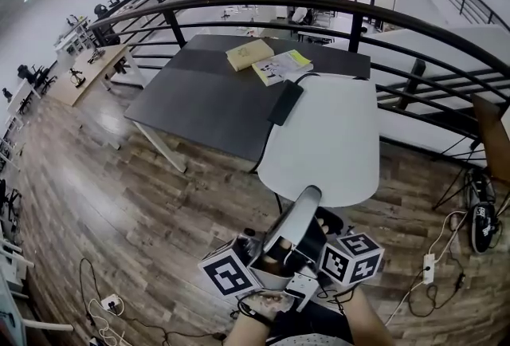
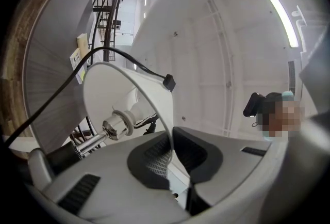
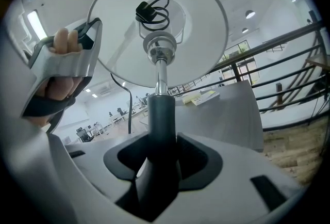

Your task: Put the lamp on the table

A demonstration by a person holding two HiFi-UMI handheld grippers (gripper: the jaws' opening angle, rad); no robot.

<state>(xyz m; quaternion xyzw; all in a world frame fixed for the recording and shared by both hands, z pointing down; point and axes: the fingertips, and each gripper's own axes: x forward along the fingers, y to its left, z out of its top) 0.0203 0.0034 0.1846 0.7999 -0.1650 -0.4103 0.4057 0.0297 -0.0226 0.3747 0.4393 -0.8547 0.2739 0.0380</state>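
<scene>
I hold the lamp in the air over the wooden floor, short of the dark grey table (image 1: 199, 101). Its white shade (image 1: 327, 137) fills the middle of the head view, above a chrome stem (image 1: 291, 225). My left gripper (image 2: 175, 166) is shut on the thin rim of the shade (image 2: 111, 94), and its socket (image 2: 121, 122) shows inside. My right gripper (image 3: 162, 158) is shut on the lamp's dark lower stem (image 3: 161, 114), under the shade (image 3: 154, 27). Both marker cubes (image 1: 229, 273) (image 1: 353, 257) sit low in the head view. The lamp's base is hidden.
Two books (image 1: 249, 54) (image 1: 281, 66) lie at the table's far side. The lamp's black cord and plug block (image 1: 285, 103) hang over the table's edge. A curved black railing (image 1: 358, 17) runs behind. Cables and a power strip (image 1: 428, 266) lie on the floor to the right.
</scene>
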